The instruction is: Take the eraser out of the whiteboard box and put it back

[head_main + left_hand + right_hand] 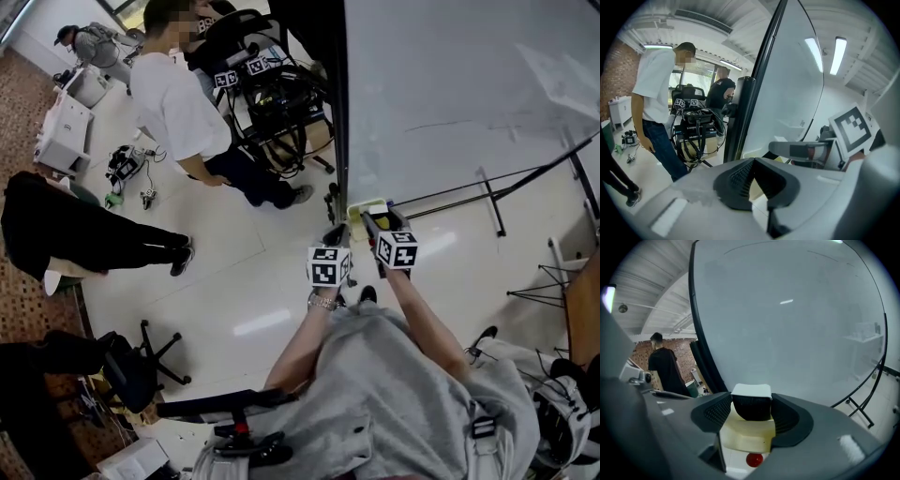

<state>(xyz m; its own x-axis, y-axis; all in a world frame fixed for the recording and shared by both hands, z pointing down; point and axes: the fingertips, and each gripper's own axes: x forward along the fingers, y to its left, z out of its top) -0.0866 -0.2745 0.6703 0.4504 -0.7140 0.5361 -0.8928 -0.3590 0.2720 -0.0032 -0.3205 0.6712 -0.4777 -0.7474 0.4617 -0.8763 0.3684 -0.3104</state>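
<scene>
Eraser between right gripper fingers, unseen in head view.

Grey on the right claw, with black ribbed pads! The eraser came up black with a white back. The whiteboard box was pale cream, a red spot showing below it. The whiteboard was a pale grey-white inside a black frame. The left claw was grey too, pads black. The marker cubes wore black-and-white squares. The floor was glossy white, the brick wall reddish brown, and a bystander wore a white T-shirt over blue jeans.
</scene>
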